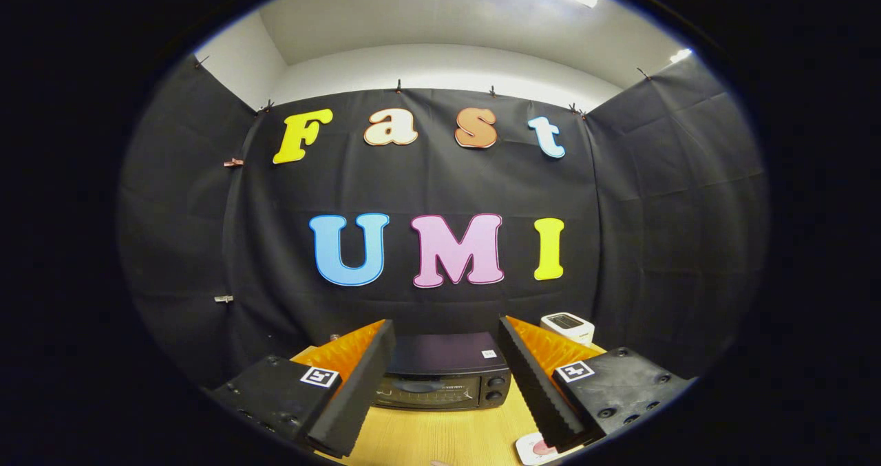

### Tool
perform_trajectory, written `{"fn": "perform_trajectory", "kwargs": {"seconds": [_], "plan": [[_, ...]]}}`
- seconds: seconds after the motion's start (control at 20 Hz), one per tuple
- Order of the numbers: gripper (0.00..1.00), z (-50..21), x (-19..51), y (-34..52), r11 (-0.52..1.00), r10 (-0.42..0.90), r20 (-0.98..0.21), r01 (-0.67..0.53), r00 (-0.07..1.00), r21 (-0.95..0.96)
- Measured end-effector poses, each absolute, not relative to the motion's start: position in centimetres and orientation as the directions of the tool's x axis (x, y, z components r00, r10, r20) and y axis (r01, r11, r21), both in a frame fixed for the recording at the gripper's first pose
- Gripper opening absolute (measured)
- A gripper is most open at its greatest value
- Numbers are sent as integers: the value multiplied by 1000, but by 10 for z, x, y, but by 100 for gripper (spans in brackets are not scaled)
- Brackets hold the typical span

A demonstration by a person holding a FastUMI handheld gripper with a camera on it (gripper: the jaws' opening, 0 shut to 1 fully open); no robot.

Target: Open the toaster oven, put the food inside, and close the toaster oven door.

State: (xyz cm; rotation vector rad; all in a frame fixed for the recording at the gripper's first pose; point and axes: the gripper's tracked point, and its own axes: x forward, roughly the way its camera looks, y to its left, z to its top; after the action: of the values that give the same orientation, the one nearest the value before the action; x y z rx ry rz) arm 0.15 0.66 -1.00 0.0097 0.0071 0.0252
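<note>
A black toaster oven (444, 373) stands on the wooden table (440, 438) against the booth's back wall, its glass door (425, 390) closed and two knobs on its right side. My gripper (447, 345) is held well back from the oven, fingers wide apart and nothing between them; the oven shows in the gap beyond them. Just under my right finger (537, 383) lies a small white plate (533, 449) with something pink-red on it, mostly hidden by the finger.
A small white device (568, 326) with a dark top sits on the table to the right of the oven, near the wall. Bare wooden table surface lies between the fingers and the oven front.
</note>
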Motion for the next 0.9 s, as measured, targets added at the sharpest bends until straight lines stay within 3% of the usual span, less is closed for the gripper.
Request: {"fn": "perform_trajectory", "kwargs": {"seconds": [0.35,0.9], "plan": [[98,-22,12,11,998,49,-44,-48,998,35],[98,-126,102,44,990,135,-242,-122,961,70]]}}
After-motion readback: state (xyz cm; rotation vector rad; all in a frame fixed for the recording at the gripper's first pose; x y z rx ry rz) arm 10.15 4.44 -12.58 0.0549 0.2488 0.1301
